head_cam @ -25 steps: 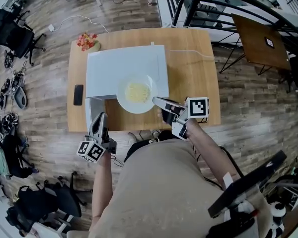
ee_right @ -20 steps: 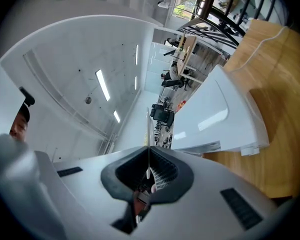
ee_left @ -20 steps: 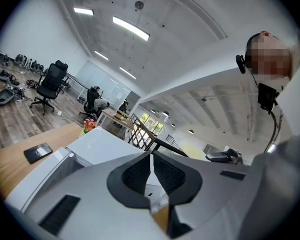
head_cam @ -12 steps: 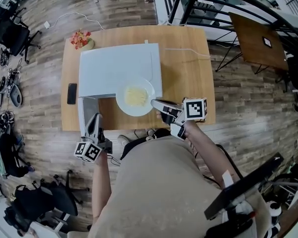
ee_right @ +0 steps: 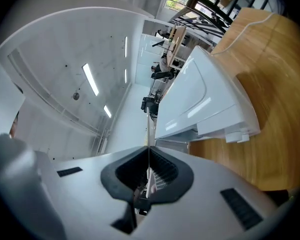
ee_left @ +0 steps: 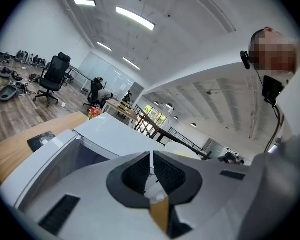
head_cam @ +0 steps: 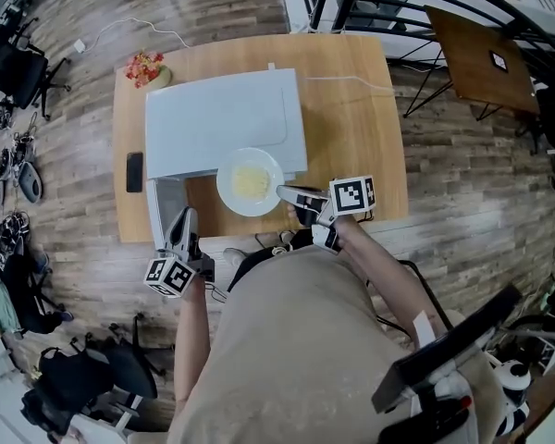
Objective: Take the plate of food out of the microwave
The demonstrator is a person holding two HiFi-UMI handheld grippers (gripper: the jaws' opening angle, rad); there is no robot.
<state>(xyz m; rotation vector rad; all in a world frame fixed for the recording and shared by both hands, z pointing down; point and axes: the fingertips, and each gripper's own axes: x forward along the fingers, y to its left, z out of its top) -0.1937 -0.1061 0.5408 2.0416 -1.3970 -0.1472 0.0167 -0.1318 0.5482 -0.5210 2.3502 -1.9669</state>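
A white plate (head_cam: 250, 181) with yellow food sticks out of the front of the white microwave (head_cam: 224, 123), over the wooden table (head_cam: 351, 128). My right gripper (head_cam: 282, 192) is shut on the plate's near right rim. In the right gripper view that rim (ee_right: 148, 126) shows as a thin white edge rising from between the shut jaws of my right gripper (ee_right: 148, 151). My left gripper (head_cam: 182, 218) hangs shut and empty by the open microwave door (head_cam: 164, 206) at the table's front left. The left gripper view has its jaws (ee_left: 151, 160) closed, facing the microwave (ee_left: 105, 139).
A black phone (head_cam: 134, 172) lies on the table left of the microwave. A small pot of red flowers (head_cam: 144, 67) stands at the far left corner. A white cable (head_cam: 347, 81) runs over the table's right part. Office chairs (head_cam: 14, 63) and a second table (head_cam: 486, 63) stand around.
The plate has come slightly further out of the microwave toward me, carried by my right gripper. My left gripper stays about where it was, beside the open door.
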